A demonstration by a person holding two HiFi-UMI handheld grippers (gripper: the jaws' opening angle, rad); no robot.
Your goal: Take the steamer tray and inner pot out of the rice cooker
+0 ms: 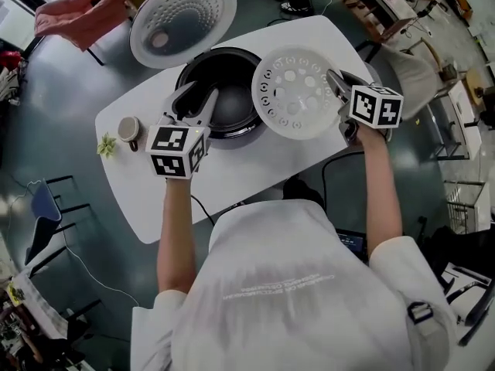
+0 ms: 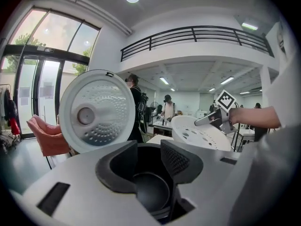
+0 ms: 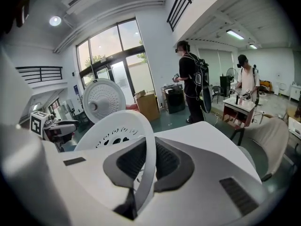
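The rice cooker's black inner pot [image 1: 223,91] sits in the cooker on the white table, under the raised round lid [image 1: 183,20]. The white perforated steamer tray [image 1: 298,93] hangs tilted in the air just right of the pot. My right gripper [image 1: 339,93] is shut on its right rim; in the right gripper view the rim [image 3: 143,140] runs between both pads of that gripper [image 3: 143,166]. My left gripper [image 1: 193,105] stands open at the pot's near-left rim. In the left gripper view the dark pot [image 2: 150,189] shows through the gap of that gripper [image 2: 148,166], with the tray [image 2: 200,134] beyond it.
A small cup [image 1: 128,128] and a green item [image 1: 106,145] sit at the left end of the white table [image 1: 232,180]. A pink chair [image 1: 77,14] stands behind the lid, and more chairs and desks ring the table. People stand in the background [image 3: 190,79].
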